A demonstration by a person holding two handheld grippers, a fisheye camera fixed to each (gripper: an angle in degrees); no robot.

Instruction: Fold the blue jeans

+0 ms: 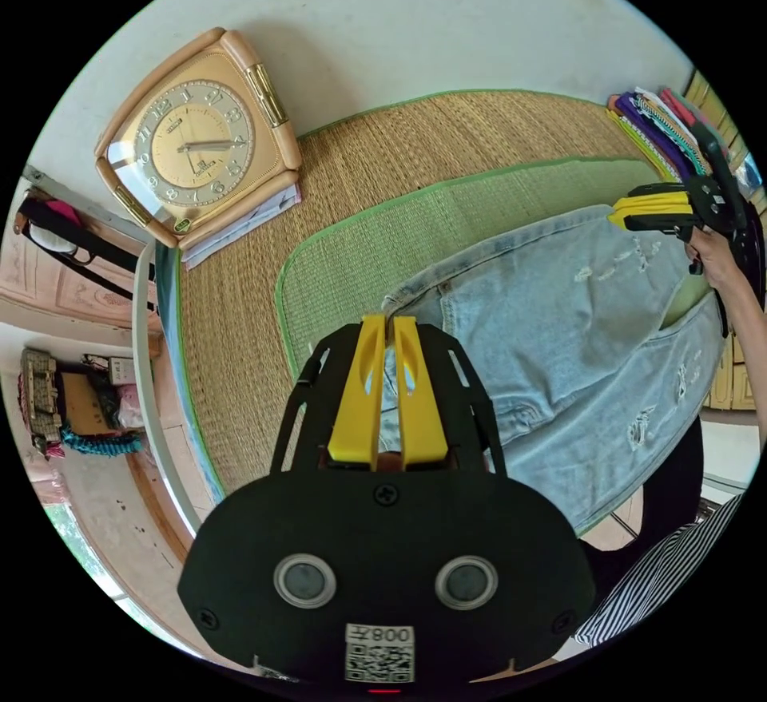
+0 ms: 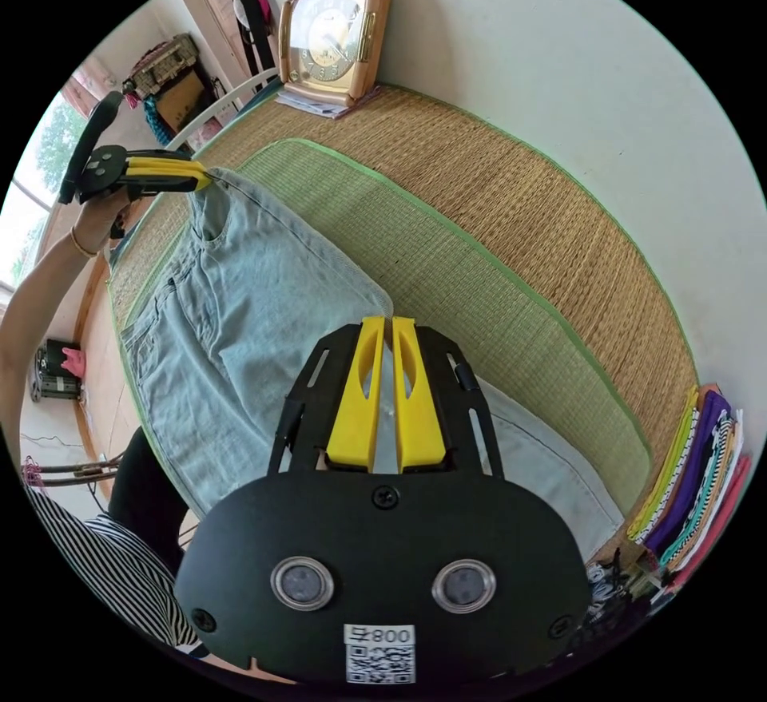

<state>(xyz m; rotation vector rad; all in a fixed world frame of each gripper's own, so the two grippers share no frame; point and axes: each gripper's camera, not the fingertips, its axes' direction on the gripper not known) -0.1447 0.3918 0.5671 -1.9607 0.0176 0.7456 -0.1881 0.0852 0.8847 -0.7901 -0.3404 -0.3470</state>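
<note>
**Both tongs clamped on the jeans, garment stretched over the mat**

Writing first. On the housing under my left tongs [image 1: 388, 327] I read "800" above a QR-type tag; the same marking sits under my right tongs [image 2: 382, 328]. The clock [image 1: 196, 139] has numerals round its dial, and a small brand mark under the centre that is too fine for me to make out.

Nearest, in the left gripper view, my yellow jaws stand together with a fold of the blue jeans [image 1: 559, 351] pinched between them, at the garment's edge. In the right gripper view my jaws stand together likewise, denim showing in the narrow slit between them. Each view also catches the other tongs across the cloth, held in a hand [image 1: 711, 255], shut on an edge of the denim.

The jeans are pale, washed-out blue, with frayed, ripped patches on the legs and a pocket seam and waistband visible near the left tongs. They lie spread between the two grips on a green-edged woven mat [image 2: 447, 255], which lies over a coarser straw mat [image 2: 551, 207].

Beyond, a stack of folded coloured cloths [image 2: 695, 486] sits at the mat's end. The clock leans against the pale wall [image 2: 575, 63] on some papers. A striped sleeve [image 2: 104, 566] shows at the frame edge.
</note>
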